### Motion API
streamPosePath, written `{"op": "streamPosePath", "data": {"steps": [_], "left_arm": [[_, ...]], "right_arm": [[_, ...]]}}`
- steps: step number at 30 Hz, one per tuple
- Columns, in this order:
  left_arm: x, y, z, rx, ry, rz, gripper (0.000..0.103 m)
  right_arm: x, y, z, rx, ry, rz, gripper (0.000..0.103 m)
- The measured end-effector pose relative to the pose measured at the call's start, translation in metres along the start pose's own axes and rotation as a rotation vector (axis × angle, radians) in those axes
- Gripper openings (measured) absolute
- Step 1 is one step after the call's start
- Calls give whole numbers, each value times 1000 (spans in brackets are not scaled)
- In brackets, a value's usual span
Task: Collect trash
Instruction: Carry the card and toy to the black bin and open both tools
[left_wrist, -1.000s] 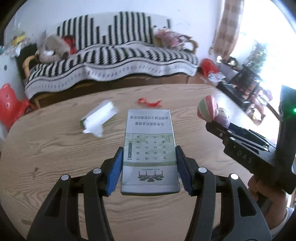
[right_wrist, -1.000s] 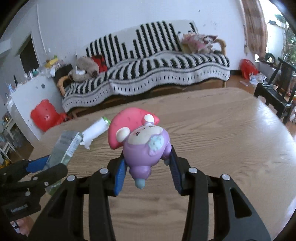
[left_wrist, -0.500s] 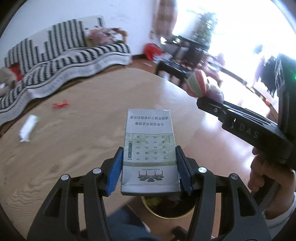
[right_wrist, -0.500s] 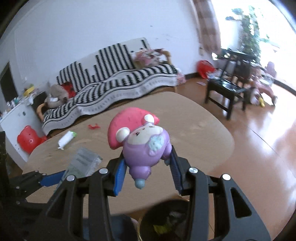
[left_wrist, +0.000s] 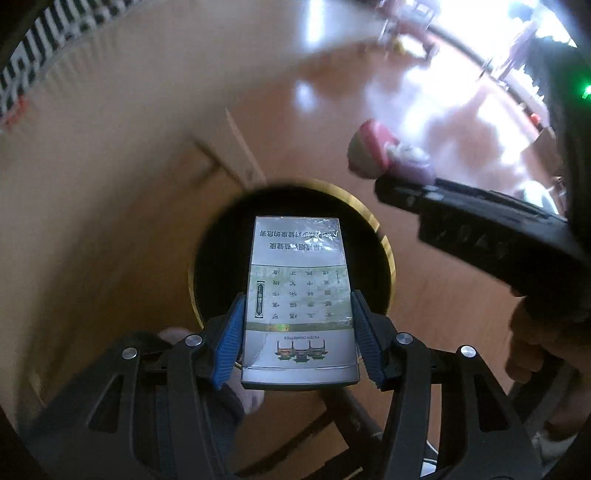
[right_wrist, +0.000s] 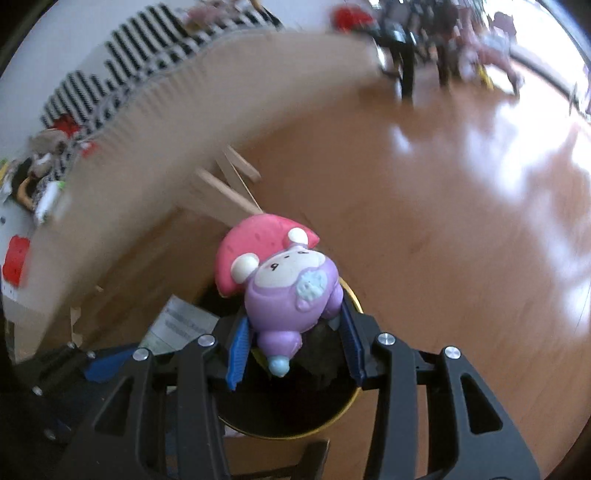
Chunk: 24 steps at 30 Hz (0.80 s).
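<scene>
Both items held over the round black gold-rimmed bin (left_wrist: 384, 243)

The left gripper (left_wrist: 298, 332) pinches the silver cigarette pack (left_wrist: 298, 295); the right gripper (right_wrist: 293, 338) clamps the pink-capped purple squishy toy (right_wrist: 284, 280) nearer the rim, so released there it could bounce out.

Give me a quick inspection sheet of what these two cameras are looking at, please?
Surface: wooden table beside and above, blurred; glossy wood floor below.
Job's things: cigarette pack over the dark, gold-rimmed bin; toy figure above the same bin.
Clutter: small items on the table's far edge, too blurred to name.
Grippers: left gripper with jaws shut on the pack; right gripper with jaws shut on the toy.
Cables: nothing seen.
Surroundings: striped sofa, dark furniture, bright window glare.
</scene>
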<state>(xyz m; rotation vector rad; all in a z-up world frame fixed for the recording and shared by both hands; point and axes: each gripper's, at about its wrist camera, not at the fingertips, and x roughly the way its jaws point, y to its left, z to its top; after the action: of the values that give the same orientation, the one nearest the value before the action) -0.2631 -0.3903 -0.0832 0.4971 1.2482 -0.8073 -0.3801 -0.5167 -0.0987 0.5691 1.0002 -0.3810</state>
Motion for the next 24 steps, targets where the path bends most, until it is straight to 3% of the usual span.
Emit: {"op": "streamPosePath", "data": {"steps": [8, 15, 24], "left_arm": [[66, 14, -3, 5, 145, 10, 55], [74, 12, -9, 41, 157, 13, 55], [69, 7, -6, 47, 138, 6, 55]], "right_arm": [[71, -6, -22, 21, 168, -19, 43], [107, 1, -33, 23, 245, -39, 43], [110, -1, -29, 29, 248, -29, 47]]}}
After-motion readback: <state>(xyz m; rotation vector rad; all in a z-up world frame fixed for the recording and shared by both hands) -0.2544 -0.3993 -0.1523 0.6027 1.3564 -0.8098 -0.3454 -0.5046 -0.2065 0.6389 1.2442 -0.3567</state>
